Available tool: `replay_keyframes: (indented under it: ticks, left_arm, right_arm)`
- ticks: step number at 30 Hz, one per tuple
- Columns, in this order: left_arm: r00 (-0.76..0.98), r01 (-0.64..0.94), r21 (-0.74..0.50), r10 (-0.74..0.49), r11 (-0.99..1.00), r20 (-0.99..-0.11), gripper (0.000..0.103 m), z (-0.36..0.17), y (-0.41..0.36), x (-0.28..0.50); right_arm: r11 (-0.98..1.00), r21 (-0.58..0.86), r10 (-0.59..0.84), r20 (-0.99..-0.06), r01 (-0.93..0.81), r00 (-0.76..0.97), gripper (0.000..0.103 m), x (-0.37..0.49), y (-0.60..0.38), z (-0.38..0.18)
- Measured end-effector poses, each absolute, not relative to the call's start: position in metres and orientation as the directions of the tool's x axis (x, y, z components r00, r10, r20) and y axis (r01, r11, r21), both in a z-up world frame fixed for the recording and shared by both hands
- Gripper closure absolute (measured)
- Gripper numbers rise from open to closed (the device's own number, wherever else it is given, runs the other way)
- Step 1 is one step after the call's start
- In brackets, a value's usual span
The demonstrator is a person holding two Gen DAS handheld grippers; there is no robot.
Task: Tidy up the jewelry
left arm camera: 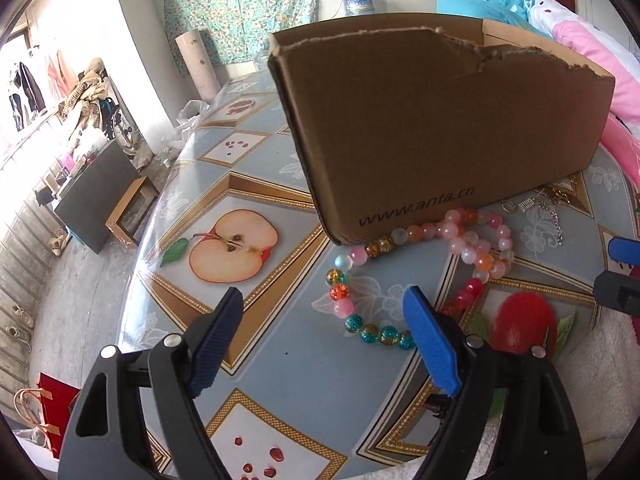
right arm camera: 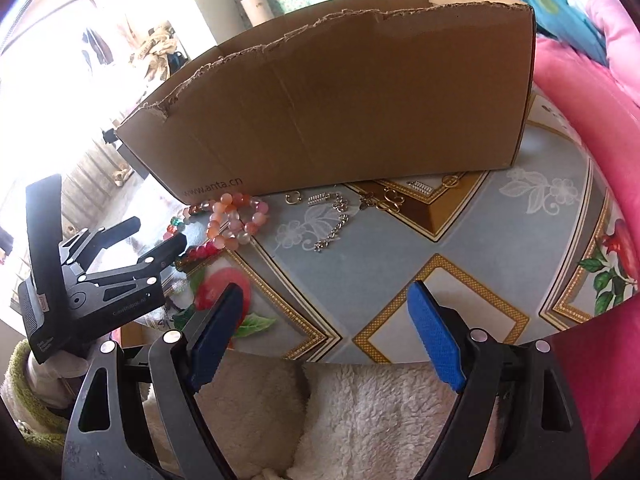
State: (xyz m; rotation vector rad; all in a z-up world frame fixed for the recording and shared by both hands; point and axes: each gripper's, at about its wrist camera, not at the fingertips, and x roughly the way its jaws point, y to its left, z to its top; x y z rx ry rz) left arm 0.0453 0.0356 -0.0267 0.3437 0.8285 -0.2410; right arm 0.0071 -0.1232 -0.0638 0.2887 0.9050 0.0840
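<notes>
The cardboard box [right arm camera: 340,92] fills the upper middle of the right wrist view, long axis left to right, torn rim up. Along its base lie a beaded bracelet [left arm camera: 360,280], a silver chain [right arm camera: 334,222] and small gold pieces [right arm camera: 390,200]. Left gripper [left arm camera: 324,328] and right gripper [right arm camera: 326,320] hover with jaws spread, empty.

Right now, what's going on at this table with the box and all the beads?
A person holds a hand-held gripper in each hand over a fruit-patterned table. Both the left hand-held gripper and the right hand-held gripper are open and empty. Beaded bracelets, a silver chain and small gold pieces lie loose on the table in front of a torn cardboard box. Nothing has been picked up yet.
</notes>
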Motion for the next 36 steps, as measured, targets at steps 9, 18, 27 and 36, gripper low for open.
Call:
replay_keyframes:
  ticks: [9,18,27,36]
  left_arm:
    - [0.651,0.341,0.21,-0.069,0.916,-0.756,0.012,-0.028,0.045,0.043]
    - [0.635,0.319,0.182,-0.067,0.93,-0.77,0.006,-0.028,0.045,0.05]
    - [0.601,0.301,0.126,-0.086,0.945,-0.794,0.004,-0.032,0.053,0.06]
    - [0.574,0.254,0.073,-0.09,0.964,-0.814,0.004,-0.036,0.058,0.07]
  right_arm:
    - [0.969,0.245,0.17,-0.764,0.035,0.622,0.023,0.009,-0.113,-0.066]
    - [0.969,0.247,0.177,-0.75,0.022,0.637,0.021,0.006,-0.111,-0.069]
    - [0.958,0.286,0.23,-0.709,-0.026,0.667,0.008,-0.001,-0.113,-0.071]
    - [0.939,0.336,0.288,-0.672,-0.065,0.682,0.008,-0.009,-0.126,-0.07]
